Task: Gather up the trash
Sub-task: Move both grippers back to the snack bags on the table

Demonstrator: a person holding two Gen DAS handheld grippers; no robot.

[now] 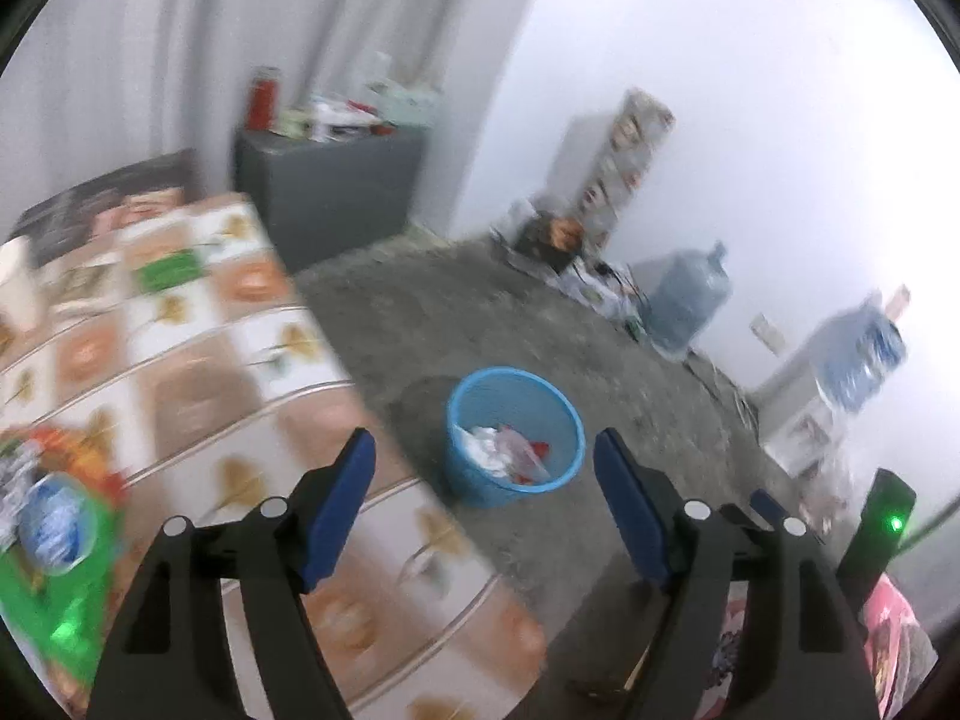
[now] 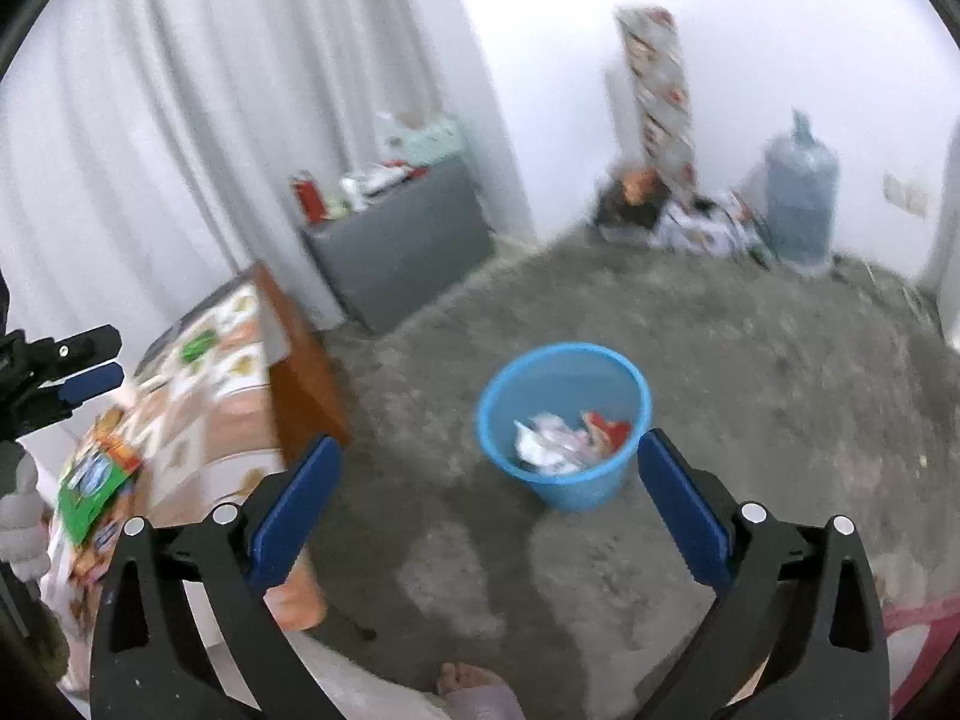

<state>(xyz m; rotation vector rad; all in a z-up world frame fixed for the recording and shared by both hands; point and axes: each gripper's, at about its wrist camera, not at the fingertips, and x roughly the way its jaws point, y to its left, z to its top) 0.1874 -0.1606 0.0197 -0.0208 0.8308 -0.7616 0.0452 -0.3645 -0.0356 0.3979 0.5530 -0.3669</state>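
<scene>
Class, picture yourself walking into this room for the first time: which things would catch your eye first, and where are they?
The bright blue bin stands alone on the grey floor, with crumpled white and red trash inside. Left of it, a table with a patterned cloth holds a green packet at its near end. Both the left gripper and the right gripper gape open and empty in front.

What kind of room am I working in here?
Likely a lived-in room of a home: grey carpet on the floor, white curtains, a table under a patterned cloth, water jugs by the wall, and a blue trash bin holding wrappers.
</scene>
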